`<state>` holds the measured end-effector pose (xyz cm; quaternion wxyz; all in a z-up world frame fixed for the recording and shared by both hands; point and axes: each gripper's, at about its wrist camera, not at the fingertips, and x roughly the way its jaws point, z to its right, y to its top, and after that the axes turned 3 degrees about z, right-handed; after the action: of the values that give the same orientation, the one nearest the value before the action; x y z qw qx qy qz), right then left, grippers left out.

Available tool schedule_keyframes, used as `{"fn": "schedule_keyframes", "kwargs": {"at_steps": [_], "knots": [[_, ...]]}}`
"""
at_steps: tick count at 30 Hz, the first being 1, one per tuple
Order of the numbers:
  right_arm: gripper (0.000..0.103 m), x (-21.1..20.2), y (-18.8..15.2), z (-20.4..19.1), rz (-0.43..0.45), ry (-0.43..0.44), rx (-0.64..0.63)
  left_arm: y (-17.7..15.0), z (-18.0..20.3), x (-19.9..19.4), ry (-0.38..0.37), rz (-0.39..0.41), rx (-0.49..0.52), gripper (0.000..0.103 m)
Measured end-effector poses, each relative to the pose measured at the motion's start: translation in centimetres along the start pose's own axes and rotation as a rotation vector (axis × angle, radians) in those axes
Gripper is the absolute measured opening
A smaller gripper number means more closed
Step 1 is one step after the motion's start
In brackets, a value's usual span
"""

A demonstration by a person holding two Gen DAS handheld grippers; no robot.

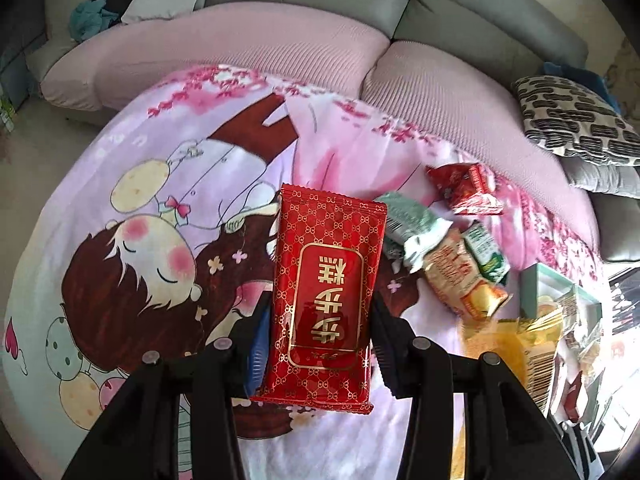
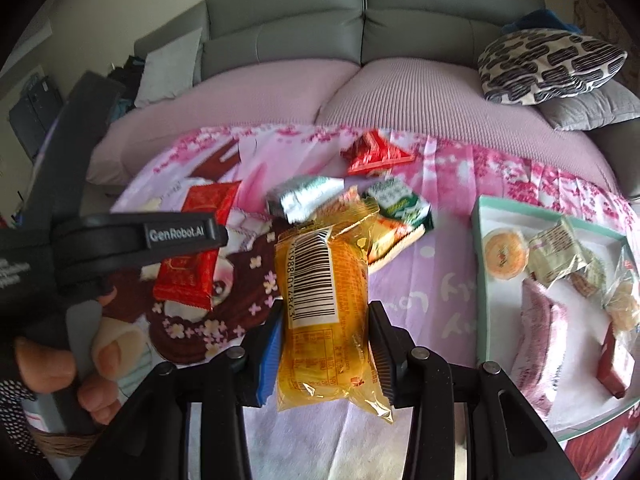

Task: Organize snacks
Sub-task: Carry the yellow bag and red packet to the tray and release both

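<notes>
My left gripper (image 1: pixel 320 344) is shut on a red snack packet with gold lettering (image 1: pixel 326 288), held above the cartoon blanket (image 1: pixel 160 208). The same packet (image 2: pixel 196 240) and the left gripper's body show in the right wrist view. My right gripper (image 2: pixel 326 348) is shut on a yellow snack packet with a barcode (image 2: pixel 326 300), which also shows in the left wrist view (image 1: pixel 508 344). A pile of loose snacks lies beyond: a silver-green packet (image 2: pixel 304 196), a green packet (image 2: pixel 404 204), an orange packet (image 2: pixel 384 240) and a red packet (image 2: pixel 376 152). A teal-rimmed box (image 2: pixel 478 280) holds several snacks.
The blanket lies over a pink-covered sofa seat (image 2: pixel 400 92) with a grey backrest (image 2: pixel 360 20). A black-and-white patterned cushion (image 2: pixel 548 68) sits at the right. The box (image 1: pixel 532 280) is at the right edge in the left wrist view.
</notes>
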<state>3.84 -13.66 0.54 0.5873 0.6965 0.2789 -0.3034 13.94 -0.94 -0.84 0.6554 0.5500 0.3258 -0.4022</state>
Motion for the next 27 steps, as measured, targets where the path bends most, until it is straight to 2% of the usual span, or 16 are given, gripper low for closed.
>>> {"fn": "schedule_keyframes", "kwargs": {"at_steps": [8, 15, 27], "knots": [[0.043, -1.8, 1.0, 2.5, 0.04, -0.022, 0.062, 0.1, 1.9, -1.7, -0.046, 0.041, 0.031, 0.047], [0.043, -3.1, 1.6, 6.8, 0.055, -0.08, 0.163, -0.2, 4.1, -2.6, -0.089, 0.048, 0.062, 0.047], [0.043, -5.2, 1.1, 16.8, 0.071, -0.206, 0.393, -2.6, 11.5, -2.3, -0.151, 0.008, 0.241, 0.047]]}}
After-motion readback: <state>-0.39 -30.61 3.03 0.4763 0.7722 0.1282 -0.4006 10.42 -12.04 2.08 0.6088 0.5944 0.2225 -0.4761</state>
